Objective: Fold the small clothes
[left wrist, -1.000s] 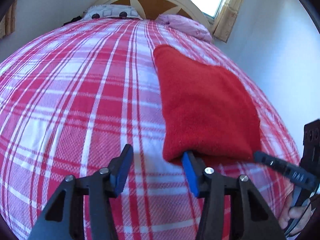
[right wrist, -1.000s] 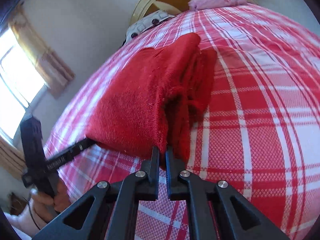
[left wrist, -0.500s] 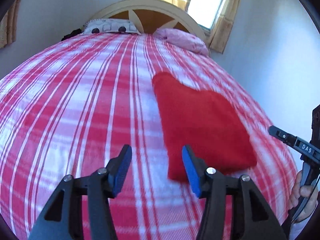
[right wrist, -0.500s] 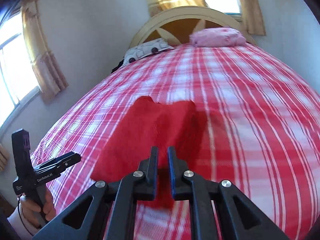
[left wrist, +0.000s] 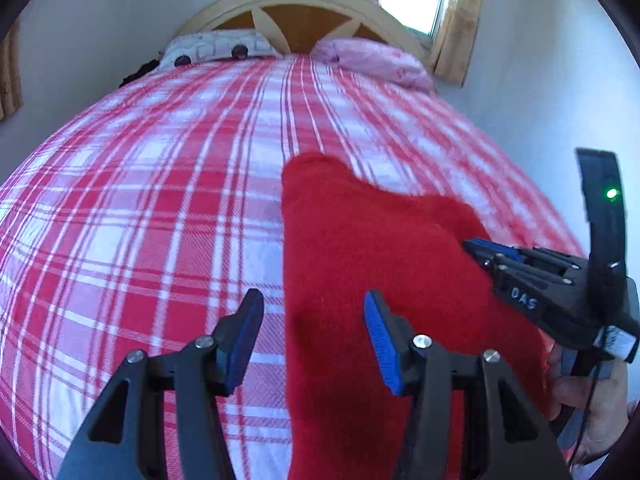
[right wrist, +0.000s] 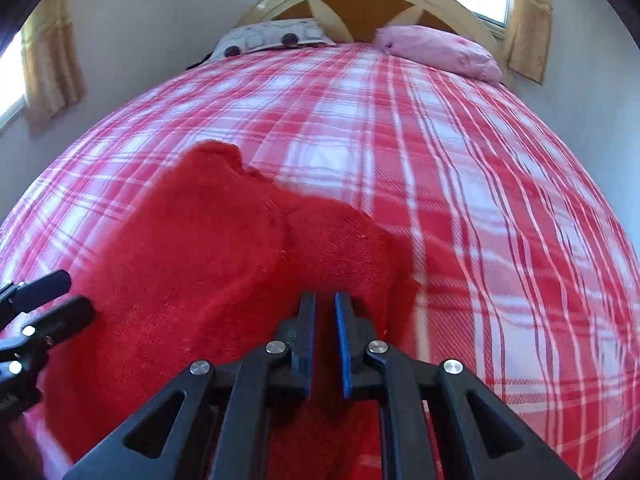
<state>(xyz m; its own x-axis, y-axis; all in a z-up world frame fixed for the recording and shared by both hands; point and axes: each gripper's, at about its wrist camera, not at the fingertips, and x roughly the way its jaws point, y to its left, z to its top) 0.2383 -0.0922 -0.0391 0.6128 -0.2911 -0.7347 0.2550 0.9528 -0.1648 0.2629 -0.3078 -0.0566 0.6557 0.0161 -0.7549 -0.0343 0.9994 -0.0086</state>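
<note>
Seemingly the fold is close to done: in the left wrist view the red knit garment (left wrist: 380, 264) lies doubled over on the plaid bedspread (left wrist: 160, 208), toward its near edge and well short of the headboard (left wrist: 304, 12). The left gripper (left wrist: 312, 332) hovers above the garment's left edge, jaws spread and empty; any further fold or tidying is left. "DAS" is legible on the right gripper (left wrist: 476, 249). In the right wrist view, its jaws are pressed nearly together, pinching nothing, above the garment.
</note>
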